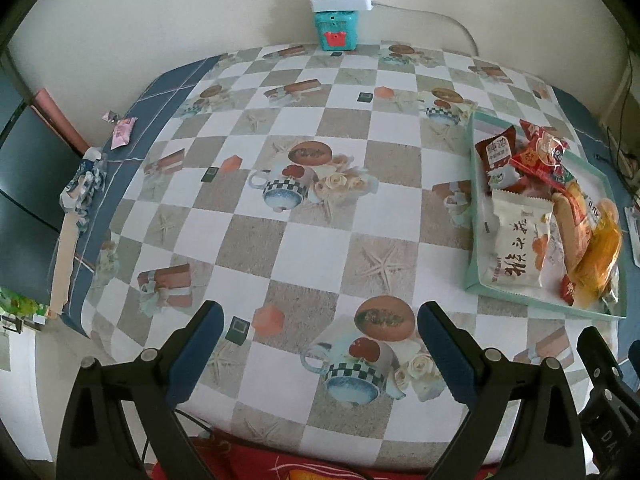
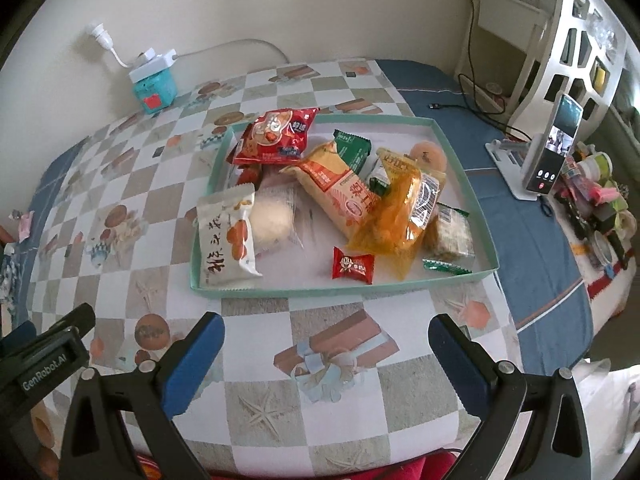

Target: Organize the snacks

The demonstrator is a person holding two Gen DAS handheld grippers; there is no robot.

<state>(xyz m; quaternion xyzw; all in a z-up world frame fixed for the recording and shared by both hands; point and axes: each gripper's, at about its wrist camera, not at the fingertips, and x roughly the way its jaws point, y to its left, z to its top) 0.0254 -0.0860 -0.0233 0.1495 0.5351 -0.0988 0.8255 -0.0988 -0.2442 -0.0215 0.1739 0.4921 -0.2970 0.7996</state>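
Observation:
A shallow teal-rimmed tray [image 2: 486, 216] holds several snack packets: a white packet [image 2: 228, 240], a red chip bag [image 2: 276, 136], an orange packet [image 2: 340, 184], a yellow bag [image 2: 400, 216] and a small red candy [image 2: 352, 266]. In the left wrist view the same tray [image 1: 474, 200] lies at the right. My right gripper [image 2: 326, 344] stands open over the tablecloth in front of the tray, holding nothing. My left gripper [image 1: 320, 332] is open too, over the checkered cloth left of the tray. A pink candy [image 1: 124, 132] lies alone at the table's far left edge.
A teal box [image 1: 335, 30] with a white power strip on top stands against the back wall. A phone on a stand [image 2: 550, 152] sits right of the tray, with cluttered small items [image 2: 596, 204] beyond. Crumpled wrapping [image 1: 82, 184] hangs at the left table edge.

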